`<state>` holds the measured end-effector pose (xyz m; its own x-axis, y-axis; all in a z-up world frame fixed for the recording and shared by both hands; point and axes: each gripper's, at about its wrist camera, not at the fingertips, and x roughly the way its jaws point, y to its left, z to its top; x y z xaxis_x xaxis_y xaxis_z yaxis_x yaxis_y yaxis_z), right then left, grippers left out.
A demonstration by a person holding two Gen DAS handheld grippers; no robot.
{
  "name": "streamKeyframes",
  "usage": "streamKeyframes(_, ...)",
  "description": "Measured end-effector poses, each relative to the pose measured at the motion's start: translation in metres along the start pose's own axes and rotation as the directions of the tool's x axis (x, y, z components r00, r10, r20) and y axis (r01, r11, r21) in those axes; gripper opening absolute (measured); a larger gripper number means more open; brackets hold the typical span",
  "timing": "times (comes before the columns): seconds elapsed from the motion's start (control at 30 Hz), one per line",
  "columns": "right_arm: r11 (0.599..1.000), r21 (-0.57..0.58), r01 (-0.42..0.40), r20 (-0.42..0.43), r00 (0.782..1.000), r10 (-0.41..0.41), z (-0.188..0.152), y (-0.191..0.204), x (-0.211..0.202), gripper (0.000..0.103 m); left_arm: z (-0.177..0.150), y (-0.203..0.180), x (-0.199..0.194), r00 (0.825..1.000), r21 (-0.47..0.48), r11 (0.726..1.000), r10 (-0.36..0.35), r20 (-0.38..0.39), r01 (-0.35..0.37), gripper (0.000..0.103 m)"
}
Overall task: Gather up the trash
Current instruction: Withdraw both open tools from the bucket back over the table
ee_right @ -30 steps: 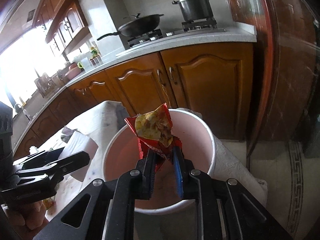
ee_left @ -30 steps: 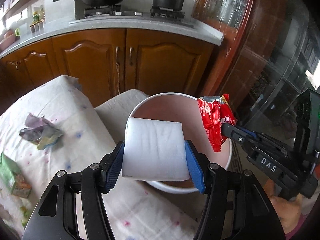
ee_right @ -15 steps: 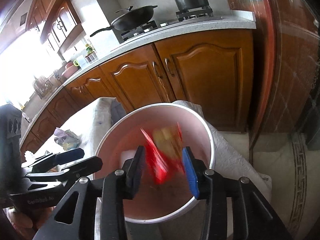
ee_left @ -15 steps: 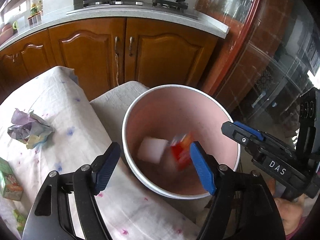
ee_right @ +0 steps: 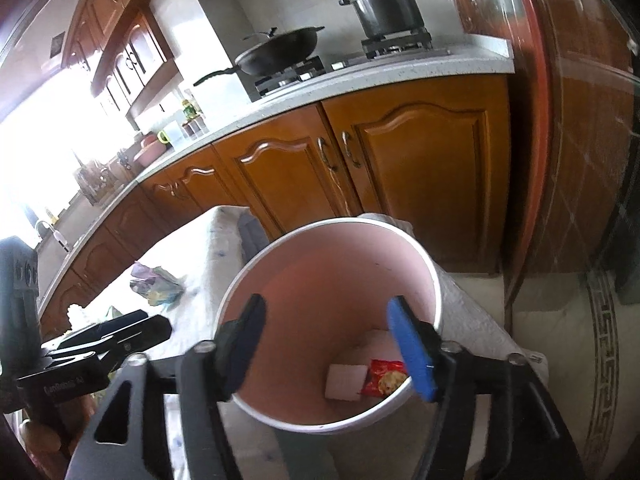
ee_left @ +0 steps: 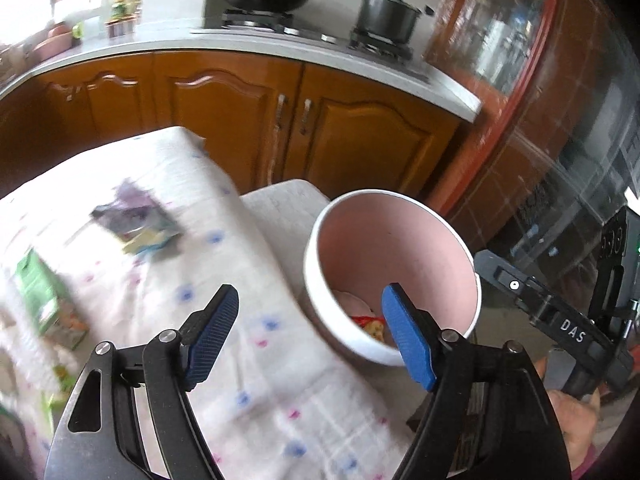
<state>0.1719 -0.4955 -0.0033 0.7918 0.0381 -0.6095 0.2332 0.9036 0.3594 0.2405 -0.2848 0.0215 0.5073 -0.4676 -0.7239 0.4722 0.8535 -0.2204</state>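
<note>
Now both tools point(ee_left: 308, 336) point(ee_right: 332, 340) gape empty, tissue point(ee_right: 346, 382) and wrapper point(ee_right: 384, 376) dropped into bin point(ee_right: 400, 248).

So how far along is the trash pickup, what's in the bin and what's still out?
Done: a white tissue wad and a red snack wrapper lie in the pink bin. In hand: nothing; the left tongs and right tongs have just been opening and are empty. Left: a crumpled purple wrapper and a green carton on the tablecloth, plus some smaller blurred scraps.
</note>
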Motion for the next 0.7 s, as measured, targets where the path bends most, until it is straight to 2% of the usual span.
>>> streamKeyframes(0.27, 0.999, -0.011, -0.038, 0.046, 0.998, 0.038, -0.012, 0.021, -0.009, 0.088, -0.030, 0.037, -0.044, 0.995, -0.088, 0.995, 0.055, 0.088, -0.047, 0.077)
streamKeyframes(0.47, 0.997, -0.025, -0.072, 0.039, 0.997, 0.073, -0.019, 0.040, -0.010, 0.088, -0.046, 0.065, -0.074, 0.983, -0.139, 0.985, 0.120, 0.136, -0.101, 0.078)
streamKeyframes(0.7, 0.991, -0.068, -0.117, 0.017, 0.993, 0.118, -0.028, 0.073, -0.005, 0.088, -0.061, 0.099, -0.094, 0.974, -0.202, 0.969, 0.172, 0.148, -0.141, 0.081)
